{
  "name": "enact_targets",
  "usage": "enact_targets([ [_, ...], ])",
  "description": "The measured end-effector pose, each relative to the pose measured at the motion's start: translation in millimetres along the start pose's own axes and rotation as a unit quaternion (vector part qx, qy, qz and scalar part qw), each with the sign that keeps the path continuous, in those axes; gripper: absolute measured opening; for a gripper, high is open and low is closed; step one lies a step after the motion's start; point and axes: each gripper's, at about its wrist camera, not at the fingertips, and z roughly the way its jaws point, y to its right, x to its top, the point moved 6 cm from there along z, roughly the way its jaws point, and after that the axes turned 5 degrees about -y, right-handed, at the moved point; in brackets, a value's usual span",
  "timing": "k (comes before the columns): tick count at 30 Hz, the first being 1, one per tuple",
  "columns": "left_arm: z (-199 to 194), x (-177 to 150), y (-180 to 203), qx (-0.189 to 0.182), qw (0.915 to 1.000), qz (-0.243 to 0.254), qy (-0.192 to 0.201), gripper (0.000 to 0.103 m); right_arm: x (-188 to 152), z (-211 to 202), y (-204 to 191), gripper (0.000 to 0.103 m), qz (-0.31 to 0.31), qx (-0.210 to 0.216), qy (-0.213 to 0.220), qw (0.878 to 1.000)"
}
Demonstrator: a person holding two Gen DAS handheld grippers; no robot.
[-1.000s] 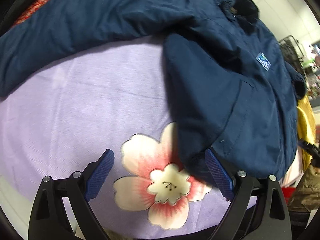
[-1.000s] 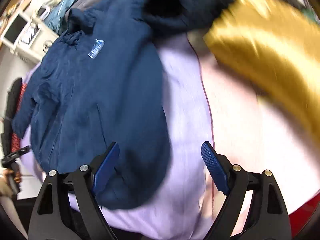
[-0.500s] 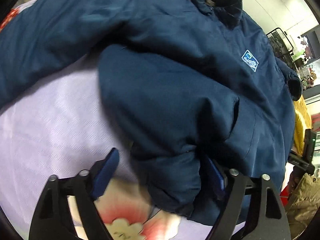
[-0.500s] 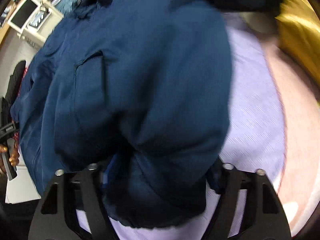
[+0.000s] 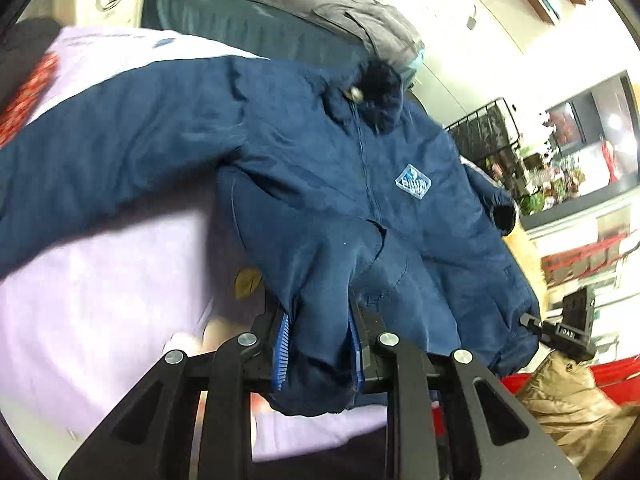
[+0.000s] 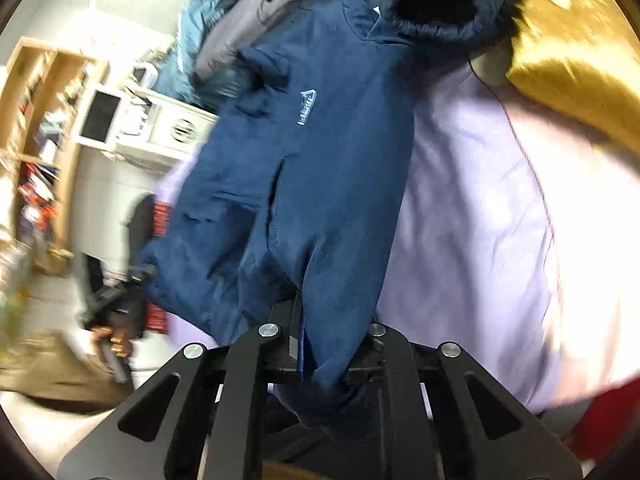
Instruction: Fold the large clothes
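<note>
**A:** Item: navy jacket [image 5: 320,168]. Location?

**B:** It lies front up on the lilac bedspread [image 5: 100,280], zip closed, collar toward the heap of grey and teal clothes [image 5: 320,12] at the far end. One sleeve trails across the spread; the other lies near the gold cushion [image 6: 580,60].

**A:** Tongs?

**B:** Your left gripper [image 5: 318,344] has just been closing, and its blue pads now pinch a bunch of hem cloth. Your right gripper [image 6: 332,350] likewise has just been closing, with a fold of the hem clamped between its jaws. Both corners hang lifted off the spread.

**A:** Handling note for this step?

**B:** Judged: you are taking the bottom edge up toward the collar. Keep both corners level so the hem stays taut and the crease lands straight. Carry it over the chest logo [image 5: 414,182] before lowering. The cloth looks padded and slippery, so it may spring back; press the fold before letting go.

**A:** Condition?

**B:** Soft creases, dark lining at collar and cuffs, pocket seam visible.
</note>
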Motion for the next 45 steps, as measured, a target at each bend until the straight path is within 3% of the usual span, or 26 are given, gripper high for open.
enact_targets([
  [3,-21,-18,-11,0.03,0.9995,-0.007,-0.006,0.023,-22,-19,-26,0.012,-0.011,0.026,-0.007,1.0],
  [5,-6,-27,-29,0.058,0.9974,-0.035,-0.025,0.027,-37,-10,-16,0.018,-0.026,-0.051,-0.022,0.998],
  [7,33,-45,-64,0.094,0.9886,-0.093,-0.071,0.031,-48,19,19,0.052,0.004,-0.125,-0.055,0.991],
  [8,58,-57,-82,0.124,0.9802,-0.118,-0.1,0.035,-55,39,43,0.055,0.033,-0.167,-0.077,0.982],
  [10,86,-70,-96,0.161,0.97,-0.128,-0.129,0.035,-67,65,79,0.055,0.074,-0.206,-0.093,0.971],
  [11,95,-76,-102,0.202,0.9629,-0.111,-0.141,0.039,-67,74,85,0.055,0.085,-0.208,-0.099,0.97],
  [13,95,-77,-100,0.225,0.9612,-0.081,-0.137,0.048,-73,77,97,0.055,0.102,-0.22,-0.106,0.964],
  [15,81,-67,-98,0.247,0.9608,-0.063,-0.108,0.07,-71,70,98,0.055,0.091,-0.222,-0.091,0.966],
  [16,73,-59,-97,0.253,0.9613,-0.058,-0.092,0.075,-65,63,92,0.055,0.073,-0.232,-0.082,0.966],
  [17,64,-51,-97,0.255,0.9622,-0.056,-0.076,0.08,-57,56,88,0.055,0.053,-0.246,-0.073,0.965],
  [21,37,-1,-80,0.254,0.9662,-0.033,-0.029,0.08,8,44,67,0.055,-0.022,-0.27,-0.044,0.962],
  [22,36,11,-73,0.251,0.9674,-0.02,-0.03,0.08,28,42,56,0.055,-0.046,-0.272,-0.044,0.96],
  [25,17,34,-42,0.229,0.968,0.057,-0.086,0.08,60,31,21,0.055,-0.11,-0.276,-0.075,0.952],
  [26,12,44,-32,0.23,0.9634,0.091,-0.104,0.08,70,27,9,0.055,-0.136,-0.278,-0.093,0.946],
  [27,2,48,-21,0.246,0.9533,0.13,-0.118,0.08,78,30,-1,0.066,-0.156,-0.284,-0.109,0.94],
  [28,-12,51,-13,0.268,0.94,0.17,-0.125,0.08,89,20,-10,0.083,-0.19,-0.303,-0.132,0.924],
  [29,-21,60,-5,0.281,0.9318,0.194,-0.122,0.082,101,13,-17,0.086,-0.214,-0.322,-0.14,0.912],
  [31,-23,83,12,0.279,0.9293,0.214,-0.113,0.09,134,-1,-27,0.086,-0.249,-0.356,-0.131,0.891],
  [34,16,137,40,0.278,0.9258,0.239,-0.093,0.09,196,30,-39,0.086,-0.276,-0.358,-0.118,0.884],
  [35,39,158,50,0.283,0.9216,0.255,-0.073,0.09,216,48,-42,0.086,-0.297,-0.368,-0.11,0.874],
  [37,82,192,62,0.301,0.9093,0.284,-0.042,0.09,256,90,-53,0.086,-0.361,-0.399,-0.07,0.84],
  [38,101,204,66,0.305,0.9074,0.287,-0.035,0.09,271,110,-60,0.086,-0.384,-0.393,-0.053,0.834],
  [39,124,218,68,0.301,0.9099,0.284,-0.032,0.09,279,125,-65,0.086,-0.388,-0.381,-0.047,0.838],
  [41,165,233,69,0.294,0.9152,0.273,-0.036,0.09,294,159,-66,0.086,-0.381,-0.34,-0.064,0.857],
  [42,176,233,69,0.299,0.9137,0.273,-0.039,0.09,298,171,-65,0.086,-0.385,-0.34,-0.069,0.855],
  [45,214,233,59,0.317,0.9083,0.268,-0.053,0.089,316,200,-53,0.086,-0.42,-0.376,-0.053,0.824],
])
